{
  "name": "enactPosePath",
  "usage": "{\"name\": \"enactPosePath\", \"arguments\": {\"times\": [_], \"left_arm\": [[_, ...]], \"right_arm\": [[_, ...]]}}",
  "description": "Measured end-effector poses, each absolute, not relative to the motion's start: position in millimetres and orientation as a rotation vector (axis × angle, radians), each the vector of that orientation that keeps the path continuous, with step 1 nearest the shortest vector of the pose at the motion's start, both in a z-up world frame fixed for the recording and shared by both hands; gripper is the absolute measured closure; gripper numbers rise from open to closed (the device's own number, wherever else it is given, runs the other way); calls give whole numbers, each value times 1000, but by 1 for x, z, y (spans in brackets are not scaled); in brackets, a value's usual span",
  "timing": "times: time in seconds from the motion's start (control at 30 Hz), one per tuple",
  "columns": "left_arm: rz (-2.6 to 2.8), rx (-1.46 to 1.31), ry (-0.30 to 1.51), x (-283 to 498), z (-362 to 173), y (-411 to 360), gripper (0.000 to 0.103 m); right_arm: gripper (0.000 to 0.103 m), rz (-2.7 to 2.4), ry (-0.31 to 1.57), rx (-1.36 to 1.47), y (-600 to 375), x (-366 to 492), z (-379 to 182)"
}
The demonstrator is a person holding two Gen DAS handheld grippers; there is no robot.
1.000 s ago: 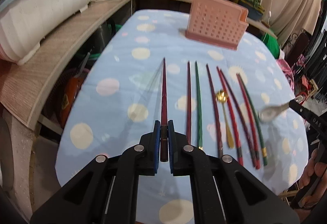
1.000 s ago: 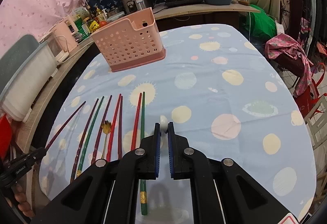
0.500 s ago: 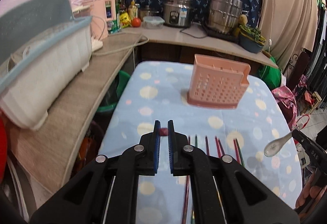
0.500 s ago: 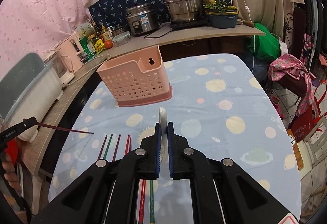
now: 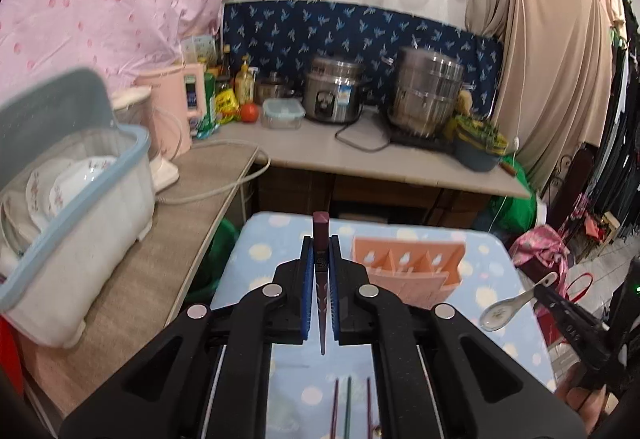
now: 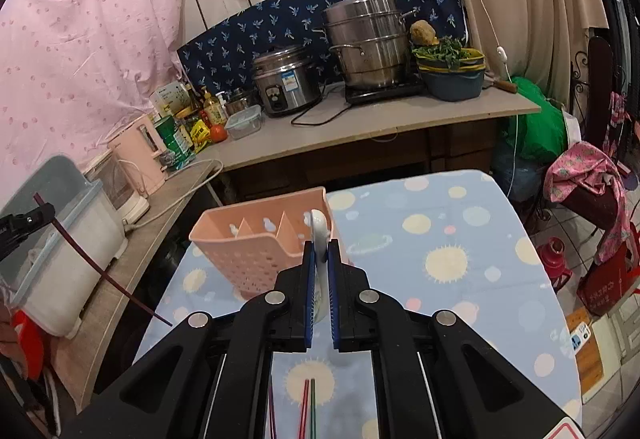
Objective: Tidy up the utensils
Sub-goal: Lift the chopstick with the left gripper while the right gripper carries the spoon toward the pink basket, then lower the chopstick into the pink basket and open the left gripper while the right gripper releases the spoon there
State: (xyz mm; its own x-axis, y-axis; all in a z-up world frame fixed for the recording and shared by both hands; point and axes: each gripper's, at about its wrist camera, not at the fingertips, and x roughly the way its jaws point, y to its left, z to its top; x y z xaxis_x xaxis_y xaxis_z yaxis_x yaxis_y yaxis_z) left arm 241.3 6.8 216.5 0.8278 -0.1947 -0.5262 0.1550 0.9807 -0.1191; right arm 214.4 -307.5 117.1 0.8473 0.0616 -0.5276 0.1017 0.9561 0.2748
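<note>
Left fingers (image 5: 320, 271) clamped on a dark red chopstick (image 5: 321, 251), right fingers (image 6: 319, 259) clamped on a white spoon (image 6: 319, 235); both held above the counter (image 6: 460, 279), angled down. Blue dotted cloth, cluttered kitchen behind. Chopstick axis runs butt-up, tip down toward me. Pink caddy (image 6: 256, 243) just ahead; more chopsticks (image 5: 349, 407) lie below.

A pink curtain (image 6: 80, 51) hangs beside a blue patterned backsplash (image 6: 320, 7) above the counter (image 6: 360, 127).

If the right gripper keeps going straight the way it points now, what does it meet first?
Probably the pink utensil caddy: it sits straight ahead of the right gripper, beyond the white spoon held there. Depth is unclear.
</note>
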Motion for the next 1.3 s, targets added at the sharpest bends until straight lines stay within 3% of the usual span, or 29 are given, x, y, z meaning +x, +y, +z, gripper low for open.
{"name": "enactPosePath", "arguments": {"times": [0.37, 0.83, 1.0, 1.3], "left_arm": [[-229, -126, 409, 284, 272, -22, 96], [-235, -116, 526, 339, 205, -48, 96], [-219, -119, 552, 345, 187, -48, 95], [-211, -132, 551, 332, 187, -33, 79]], "right_arm": [[97, -34, 566, 272, -309, 288, 127], [96, -32, 676, 279, -302, 326, 77], [90, -33, 669, 283, -301, 323, 74], [81, -29, 639, 304, -303, 296, 86]]}}
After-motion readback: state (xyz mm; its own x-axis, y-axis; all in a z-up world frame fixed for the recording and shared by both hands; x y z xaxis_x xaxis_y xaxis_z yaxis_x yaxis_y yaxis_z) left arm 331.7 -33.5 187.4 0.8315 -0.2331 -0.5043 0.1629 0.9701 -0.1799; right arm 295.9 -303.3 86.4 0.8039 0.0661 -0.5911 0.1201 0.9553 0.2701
